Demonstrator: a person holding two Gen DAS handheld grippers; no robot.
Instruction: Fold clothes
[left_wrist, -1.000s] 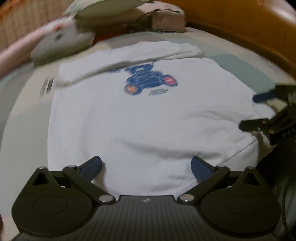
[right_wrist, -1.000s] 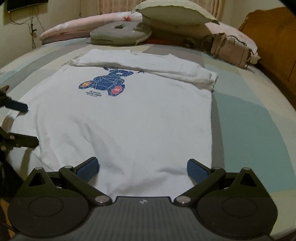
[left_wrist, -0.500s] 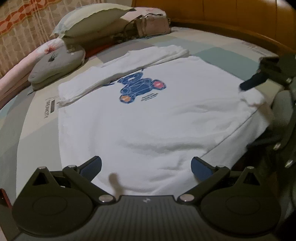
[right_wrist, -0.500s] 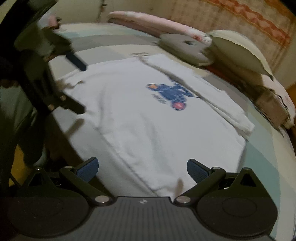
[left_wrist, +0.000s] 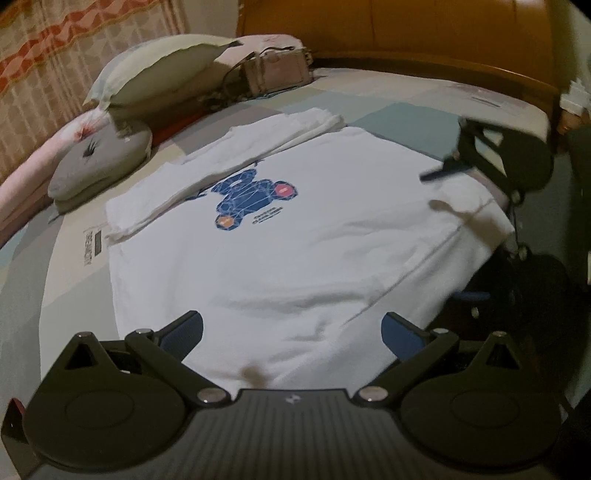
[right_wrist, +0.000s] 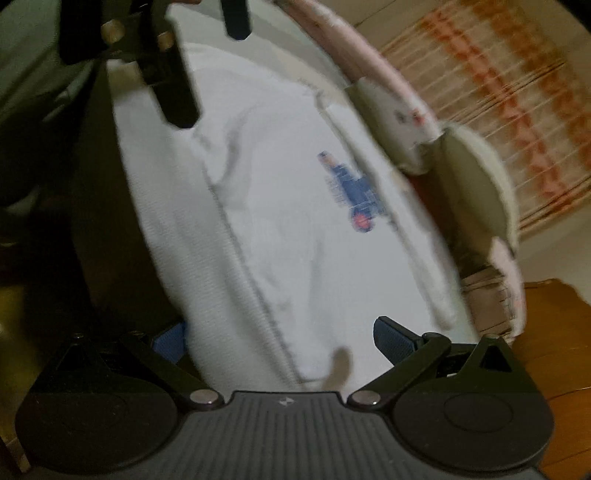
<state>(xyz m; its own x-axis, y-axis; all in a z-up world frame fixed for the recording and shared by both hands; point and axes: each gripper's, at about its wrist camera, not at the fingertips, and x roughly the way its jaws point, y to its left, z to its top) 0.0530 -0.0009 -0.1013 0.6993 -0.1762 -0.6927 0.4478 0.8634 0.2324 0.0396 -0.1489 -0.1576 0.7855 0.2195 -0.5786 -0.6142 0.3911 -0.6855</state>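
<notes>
Fabric covers most of the bed (left_wrist: 406, 114): a white T-shirt (left_wrist: 295, 258) lies flat with its blue bear print (left_wrist: 251, 199) facing up, its far part folded over into a long band (left_wrist: 236, 162) that runs just beyond the print. The hem end reaches the near edge of the bed.

The left gripper (left_wrist: 291, 328) hovers low over that near edge, its blue-padded fingers (left_wrist: 184, 330) spread wide with only shirt cloth showing between them; they pinch nothing. In the left wrist view the right gripper (left_wrist: 454, 171) appears at the shirt's right-hand near corner, one dark finger pointing in over the cloth. Whether it touches the shirt is hard to tell there, since that part is blurred.

The right wrist view is smeared and steeply tilted. Its own fingers (right_wrist: 395, 338) are likewise wide apart, empty, over the shirt's corner near the bed's edge. The left gripper (right_wrist: 207, 70) shows at the upper left of that view.

Along the far edge of the bed lie a pale green pillow (left_wrist: 159, 74), a grey contoured cushion (left_wrist: 99, 166), a pink floral pillow (left_wrist: 22, 184) and a beige handbag (left_wrist: 277, 74). A wooden headboard (left_wrist: 406, 33) stands behind them, and a patterned curtain (left_wrist: 74, 40) hangs at the far left.
</notes>
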